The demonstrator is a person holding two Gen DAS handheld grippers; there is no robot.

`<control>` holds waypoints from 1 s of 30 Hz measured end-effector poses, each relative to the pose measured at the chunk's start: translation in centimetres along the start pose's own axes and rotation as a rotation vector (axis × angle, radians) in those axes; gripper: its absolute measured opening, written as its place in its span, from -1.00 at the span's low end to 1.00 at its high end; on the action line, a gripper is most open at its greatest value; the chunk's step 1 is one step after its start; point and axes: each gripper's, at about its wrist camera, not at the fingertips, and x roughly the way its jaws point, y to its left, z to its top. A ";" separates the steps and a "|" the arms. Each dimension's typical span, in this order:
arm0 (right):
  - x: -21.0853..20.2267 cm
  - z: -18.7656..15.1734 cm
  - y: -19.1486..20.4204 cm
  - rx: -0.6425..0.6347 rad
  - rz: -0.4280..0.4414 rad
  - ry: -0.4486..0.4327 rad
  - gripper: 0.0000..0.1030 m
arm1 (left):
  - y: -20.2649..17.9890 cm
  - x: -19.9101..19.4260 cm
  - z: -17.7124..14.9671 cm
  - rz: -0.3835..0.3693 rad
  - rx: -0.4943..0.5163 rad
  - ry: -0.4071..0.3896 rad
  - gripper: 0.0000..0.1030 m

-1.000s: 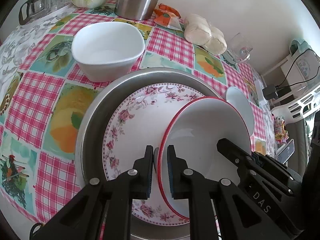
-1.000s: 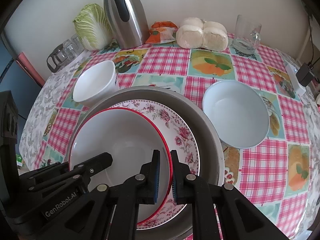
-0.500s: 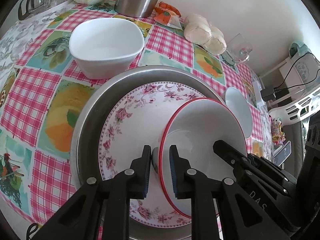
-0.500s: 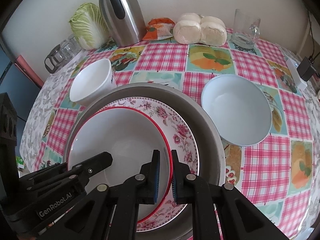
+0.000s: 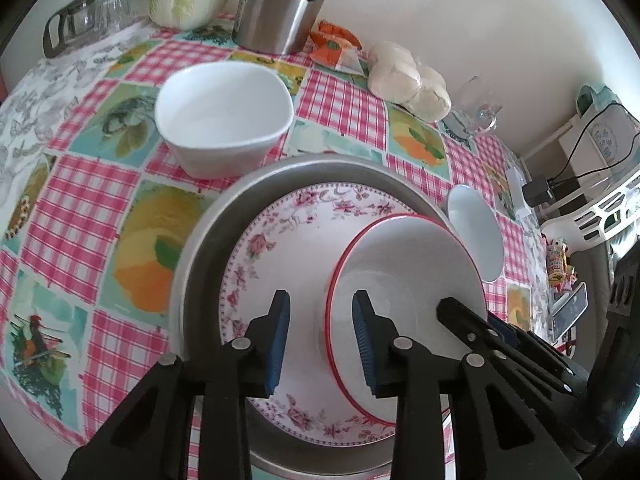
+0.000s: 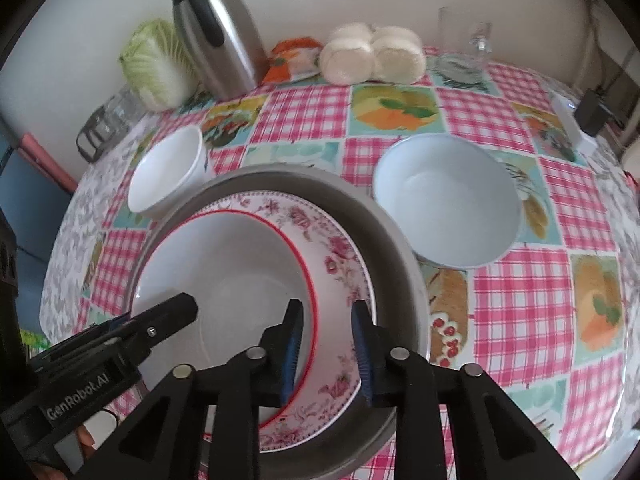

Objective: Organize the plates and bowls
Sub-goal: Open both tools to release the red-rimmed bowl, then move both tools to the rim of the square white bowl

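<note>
As both grippers let go, the left gripper [image 5: 320, 336] and right gripper [image 6: 326, 344] had just parted astride the red-rimmed bowl [image 6: 224, 288], apparently seated on the floral plate [image 6: 340, 264] for stacking.

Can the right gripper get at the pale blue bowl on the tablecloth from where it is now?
Probably yes. The pale blue bowl sits alone on the cloth beside the metal pan, nothing on it, and the right gripper has just opened off the red-rimmed bowl.

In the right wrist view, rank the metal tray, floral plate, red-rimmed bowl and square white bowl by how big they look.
1. metal tray
2. floral plate
3. red-rimmed bowl
4. square white bowl, though it sits farther from the camera.
</note>
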 end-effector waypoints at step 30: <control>-5.7 -1.4 -2.0 0.120 -0.071 -0.200 0.94 | 1.5 -3.7 0.1 0.081 -0.035 -0.124 0.67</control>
